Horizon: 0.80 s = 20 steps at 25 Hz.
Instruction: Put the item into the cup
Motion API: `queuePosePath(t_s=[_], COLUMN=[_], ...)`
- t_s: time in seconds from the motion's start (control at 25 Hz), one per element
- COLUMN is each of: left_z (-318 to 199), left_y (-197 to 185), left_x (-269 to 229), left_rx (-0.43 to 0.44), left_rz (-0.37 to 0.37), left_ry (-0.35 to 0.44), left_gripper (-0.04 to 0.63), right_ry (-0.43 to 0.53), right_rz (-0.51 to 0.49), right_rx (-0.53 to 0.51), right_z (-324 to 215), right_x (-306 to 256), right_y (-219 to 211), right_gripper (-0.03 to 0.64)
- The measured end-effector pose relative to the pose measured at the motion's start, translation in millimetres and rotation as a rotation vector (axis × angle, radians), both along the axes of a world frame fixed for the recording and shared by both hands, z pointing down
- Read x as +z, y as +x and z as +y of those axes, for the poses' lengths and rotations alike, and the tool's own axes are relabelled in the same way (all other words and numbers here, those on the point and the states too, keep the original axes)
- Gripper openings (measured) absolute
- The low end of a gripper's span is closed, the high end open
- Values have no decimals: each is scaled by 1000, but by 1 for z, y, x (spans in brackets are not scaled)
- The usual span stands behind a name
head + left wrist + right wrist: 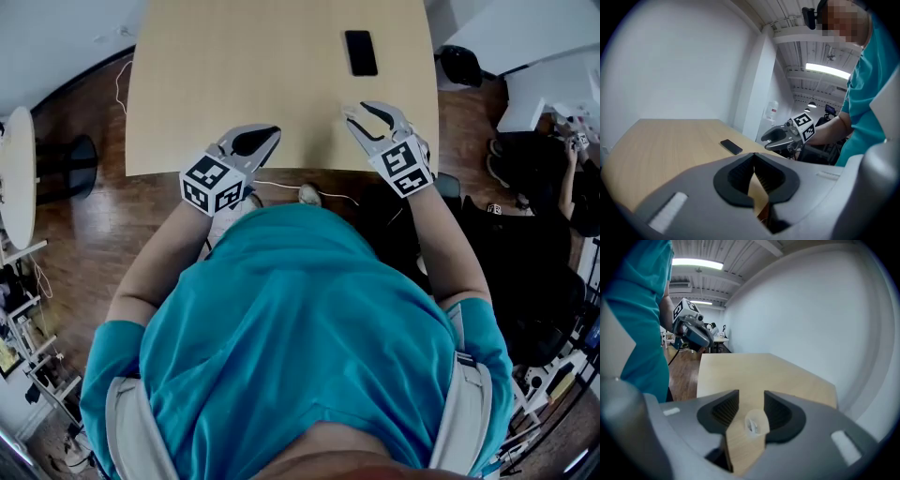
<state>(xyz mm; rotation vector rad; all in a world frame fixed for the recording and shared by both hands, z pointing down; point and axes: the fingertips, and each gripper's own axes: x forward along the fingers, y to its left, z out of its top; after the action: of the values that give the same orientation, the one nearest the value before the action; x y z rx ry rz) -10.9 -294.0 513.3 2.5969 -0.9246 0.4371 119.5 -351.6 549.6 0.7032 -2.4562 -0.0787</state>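
The right claw point(751, 397) stands wide open, its 2 jaws holding nothing. The small clear cup point(756, 423) sits on the bench point(754, 371) beneath, with the item point(752, 426) seemingly inside. Lift away straight, clear of the rim. The left claw point(753, 155) is closed and empty.

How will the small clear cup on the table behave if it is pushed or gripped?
The clear cup looks small and thin-walled, so it is probably light and may slide or tip on the smooth table. Its walls might flex under a firm squeeze.
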Motion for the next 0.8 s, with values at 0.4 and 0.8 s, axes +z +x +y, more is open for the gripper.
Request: queuePosePath(t_s=[0.4, 0.8], left_z=[47, 171], left_y=[-61, -210], left_x=[-31, -64], left_rx=[-78, -63], left_rz=[57, 95], left_ry=[96, 172], left_gripper=[5, 5], right_ry=[-5, -89], right_rz=[-146, -383], right_rx=[-34, 87], right_z=[50, 139], right_x=[-37, -95], right_y=[-36, -155], right_gripper=[2, 2])
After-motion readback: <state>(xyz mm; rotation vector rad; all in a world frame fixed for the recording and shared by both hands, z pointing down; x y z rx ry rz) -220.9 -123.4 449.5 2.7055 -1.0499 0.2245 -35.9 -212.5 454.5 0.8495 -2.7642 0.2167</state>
